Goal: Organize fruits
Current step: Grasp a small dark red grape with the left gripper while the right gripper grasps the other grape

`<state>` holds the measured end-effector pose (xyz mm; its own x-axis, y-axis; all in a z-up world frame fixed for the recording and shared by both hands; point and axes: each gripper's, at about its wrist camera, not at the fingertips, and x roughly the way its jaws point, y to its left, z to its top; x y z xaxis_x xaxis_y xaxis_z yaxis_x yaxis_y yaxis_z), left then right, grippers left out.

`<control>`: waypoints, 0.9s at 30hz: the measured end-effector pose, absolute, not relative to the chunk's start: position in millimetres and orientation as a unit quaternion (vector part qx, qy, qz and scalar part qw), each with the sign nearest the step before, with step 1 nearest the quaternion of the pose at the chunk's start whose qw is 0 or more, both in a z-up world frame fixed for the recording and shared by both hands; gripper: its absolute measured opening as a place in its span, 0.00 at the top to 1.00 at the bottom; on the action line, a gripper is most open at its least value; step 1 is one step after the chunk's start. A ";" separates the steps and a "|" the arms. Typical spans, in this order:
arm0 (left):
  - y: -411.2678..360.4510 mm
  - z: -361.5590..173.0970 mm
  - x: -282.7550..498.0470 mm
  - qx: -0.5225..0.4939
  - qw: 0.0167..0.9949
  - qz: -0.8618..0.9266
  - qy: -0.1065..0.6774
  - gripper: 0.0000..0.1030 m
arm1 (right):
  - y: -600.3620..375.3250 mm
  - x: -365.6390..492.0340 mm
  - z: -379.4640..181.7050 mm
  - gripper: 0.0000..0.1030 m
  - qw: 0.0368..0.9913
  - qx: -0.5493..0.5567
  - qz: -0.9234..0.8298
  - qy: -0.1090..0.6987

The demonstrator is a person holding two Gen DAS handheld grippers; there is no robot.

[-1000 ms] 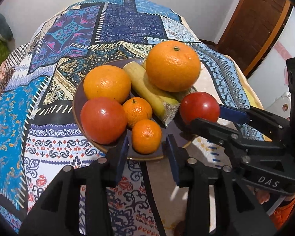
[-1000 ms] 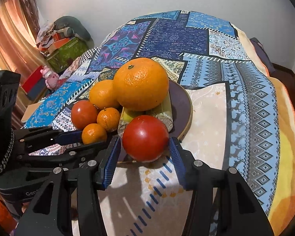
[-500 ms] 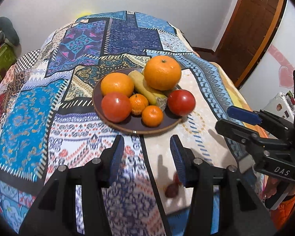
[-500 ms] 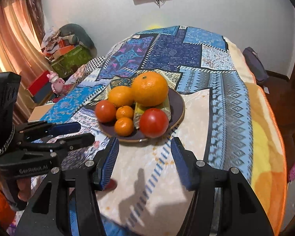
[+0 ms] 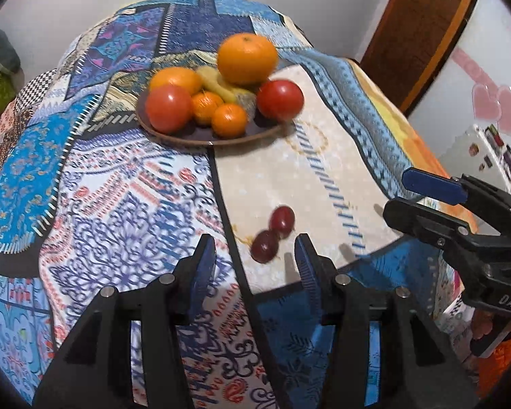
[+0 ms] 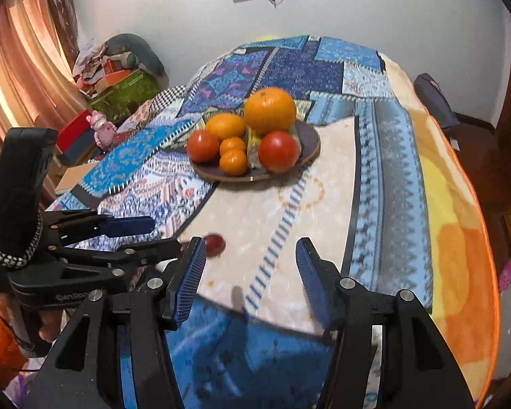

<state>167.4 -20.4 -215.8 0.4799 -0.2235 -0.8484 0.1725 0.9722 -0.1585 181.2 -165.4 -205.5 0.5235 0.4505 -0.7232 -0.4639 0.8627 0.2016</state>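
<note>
1. Left tongs [image 5: 255, 255]: jaws apart, nothing between the pads, held above the near edge of the patchwork cloth [image 5: 119, 204]. Seen from the right wrist camera, they enter from the left side, a blue pad [image 6: 129, 226] pointing toward the cream patch.
2. Just ahead of the left tongs, slightly toward their right finger: two small dark red fruits [image 5: 272, 235], touching each other and lying on the cream patch of cloth. They sit on the cloth and touch neither finger. In the right wrist view only one shows [image 6: 214, 244], just beside the left finger of the right tongs; the rest is hidden.
3. Well ahead of both tongs: a dark plate [image 5: 190, 136] heaped with fruit. Left to right in the left wrist view: a red tomato [image 5: 168, 108] at the near left; an orange [image 5: 175, 80] behind it; two small mandarins [image 5: 229, 120], one beside the other, at the near middle; a yellow banana [image 5: 218, 83] running toward the back; a large orange [image 5: 247, 58] resting on top of it; a second tomato [image 5: 280, 99] at the plate's right rim.
4. Right tongs [image 6: 250, 266]: jaws apart, empty, held above the cloth's near edge with the plate far ahead and centred between the fingers. In the left wrist view they come in from the right, pads open.
5. Motion blur softens the fruit edges in both views.
</note>
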 end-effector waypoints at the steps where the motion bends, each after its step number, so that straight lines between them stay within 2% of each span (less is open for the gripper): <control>1: -22.7 -218.7 167.1 -0.024 0.858 -0.118 0.499 0.53 | -165.7 181.1 -208.4 0.50 0.871 -0.006 0.262 0.415; 5: -28.5 -228.1 170.0 -0.022 0.855 -0.123 0.504 0.55 | -167.0 177.0 -215.3 0.50 0.869 0.001 0.258 0.422; 8: -32.2 -229.8 172.3 -0.016 0.856 -0.128 0.500 0.62 | -167.0 178.3 -218.2 0.50 0.867 0.007 0.260 0.426; 10: -33.6 -231.6 174.2 -0.011 0.857 -0.130 0.499 0.73 | -166.0 179.7 -219.4 0.50 0.866 0.008 0.261 0.427; 14: -34.2 -231.9 173.0 0.001 0.860 -0.130 0.493 0.85 | -159.9 182.2 -220.1 0.50 0.863 0.009 0.269 0.427; 22: -12.7 -225.4 165.7 -0.008 0.867 -0.115 0.485 0.88 | -131.6 189.3 -226.5 0.50 0.853 -0.008 0.292 0.433; 27: 9.6 -217.5 163.2 -0.019 0.874 -0.096 0.476 0.88 | -112.5 196.0 -238.8 0.60 0.843 -0.027 0.300 0.446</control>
